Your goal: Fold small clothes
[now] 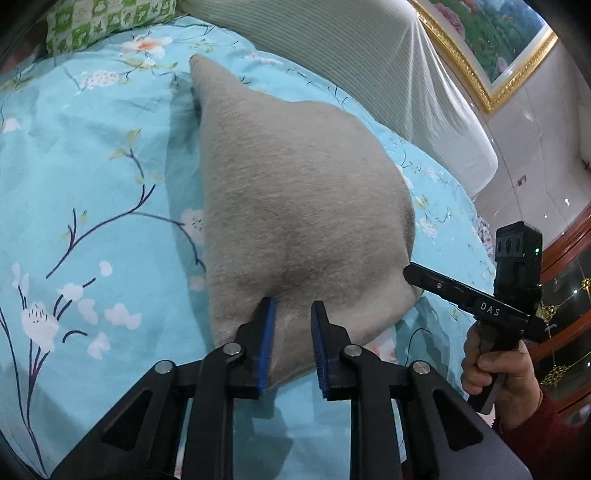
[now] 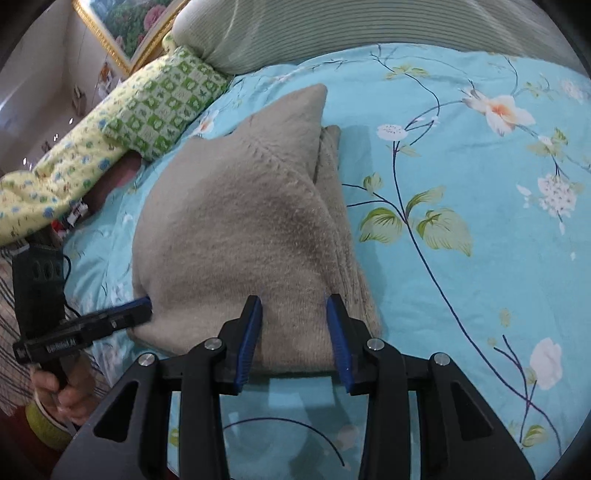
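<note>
1. Left wrist view: the left gripper point(image 1: 293, 306) is at the near edge of the grey knitted garment point(image 1: 295, 206). Its blue-padded fingers point(image 1: 267, 343) stand apart, one on each side of the cloth's near hem, with a gap between them. The tool is released, not clamped on the fabric.
2. Same view: the garment lies on the blue floral bedsheet point(image 1: 92, 192), wide at the near end and tapering to a point at the far end.
3. Same view: the right gripper point(image 1: 408, 275) enters from the right, held by the right hand point(image 1: 495, 369). Its tip touches the garment's near right corner. Whether it is clenched or released cannot be told from this side-on angle.
4. Same view: a green patterned pillow point(image 1: 110, 18) is at far left, a striped bolster point(image 1: 351, 55) at the far side, and a gold-framed painting point(image 1: 491, 44) at far right.
5. Right wrist view: the right gripper point(image 2: 293, 301) is at the garment's point(image 2: 240, 229) near edge. Its fingers point(image 2: 338, 332) are spread wide over the hem and are released.
6. Same view: the garment is folded, with a second layer visible along its right side.
7. Same view: the left gripper point(image 2: 146, 304) meets the garment's near left corner, and the left hand point(image 2: 62, 391) holds its handle.
</note>
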`<action>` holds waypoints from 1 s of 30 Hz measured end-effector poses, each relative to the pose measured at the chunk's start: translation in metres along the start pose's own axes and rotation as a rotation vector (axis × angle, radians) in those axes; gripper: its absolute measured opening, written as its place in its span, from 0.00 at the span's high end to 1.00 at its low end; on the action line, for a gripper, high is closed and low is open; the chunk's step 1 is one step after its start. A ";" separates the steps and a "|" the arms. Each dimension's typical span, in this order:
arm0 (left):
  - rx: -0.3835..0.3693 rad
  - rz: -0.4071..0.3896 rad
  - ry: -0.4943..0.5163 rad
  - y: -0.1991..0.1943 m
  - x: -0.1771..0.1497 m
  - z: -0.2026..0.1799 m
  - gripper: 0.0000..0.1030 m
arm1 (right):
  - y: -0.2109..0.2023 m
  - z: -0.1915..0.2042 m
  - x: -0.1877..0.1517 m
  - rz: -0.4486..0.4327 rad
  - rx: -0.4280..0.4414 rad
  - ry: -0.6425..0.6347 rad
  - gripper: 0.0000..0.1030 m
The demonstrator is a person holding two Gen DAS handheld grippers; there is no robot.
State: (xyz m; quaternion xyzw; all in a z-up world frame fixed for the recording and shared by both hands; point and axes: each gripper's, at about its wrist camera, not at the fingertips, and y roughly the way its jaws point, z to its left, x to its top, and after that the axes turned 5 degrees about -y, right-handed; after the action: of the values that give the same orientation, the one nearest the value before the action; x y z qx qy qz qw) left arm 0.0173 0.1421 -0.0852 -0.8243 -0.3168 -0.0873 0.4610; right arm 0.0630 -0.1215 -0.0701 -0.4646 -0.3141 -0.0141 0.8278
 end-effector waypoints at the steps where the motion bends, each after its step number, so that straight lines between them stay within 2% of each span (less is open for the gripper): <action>1: -0.002 0.000 -0.007 -0.001 -0.001 0.000 0.83 | 0.000 -0.001 -0.002 -0.007 0.006 -0.007 0.63; 3: 0.019 0.005 0.005 -0.005 -0.004 -0.004 0.83 | -0.002 -0.003 -0.005 -0.009 0.013 -0.004 0.63; 6: 0.043 0.003 -0.006 -0.017 -0.002 -0.010 0.75 | -0.010 -0.001 -0.005 0.016 -0.001 0.016 0.63; 8: 0.066 -0.032 0.027 -0.030 0.007 -0.022 0.64 | -0.025 0.004 0.000 -0.003 0.013 0.037 0.62; 10: 0.104 -0.094 0.062 -0.045 0.021 -0.035 0.37 | -0.044 0.011 0.013 -0.066 0.035 0.036 0.62; 14: 0.084 -0.178 0.093 -0.052 0.058 -0.052 0.37 | -0.053 0.027 0.047 -0.141 0.058 0.008 0.62; 15: 0.066 -0.196 0.098 -0.048 0.068 -0.054 0.38 | -0.049 0.031 0.055 -0.151 0.055 -0.004 0.62; 17: 0.040 -0.164 0.079 -0.035 0.079 -0.049 0.40 | -0.030 0.035 0.070 -0.136 0.058 -0.004 0.62; 19: 0.014 -0.121 0.053 -0.017 0.087 -0.044 0.55 | -0.008 0.036 0.080 -0.107 0.051 0.001 0.62; 21: 0.034 -0.076 0.042 0.003 0.092 -0.037 0.61 | 0.008 0.033 0.085 -0.084 0.027 0.004 0.66; 22: 0.060 -0.062 0.033 0.011 0.092 -0.034 0.75 | 0.017 0.031 0.087 -0.063 0.014 0.004 0.70; 24: 0.083 -0.045 0.004 0.022 0.093 -0.022 0.93 | 0.029 0.025 0.087 -0.026 -0.018 -0.001 0.77; 27: 0.044 -0.027 -0.027 0.031 0.090 -0.009 0.94 | 0.045 0.020 0.080 0.027 -0.046 -0.024 0.82; 30: 0.110 -0.031 0.048 0.032 0.088 -0.022 0.94 | 0.047 0.016 0.074 0.008 -0.038 -0.026 0.82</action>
State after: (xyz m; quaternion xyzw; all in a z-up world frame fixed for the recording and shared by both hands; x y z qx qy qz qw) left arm 0.1084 0.1513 -0.0569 -0.7904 -0.3229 -0.0965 0.5116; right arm 0.1289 -0.0626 -0.0607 -0.4817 -0.3224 -0.0107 0.8148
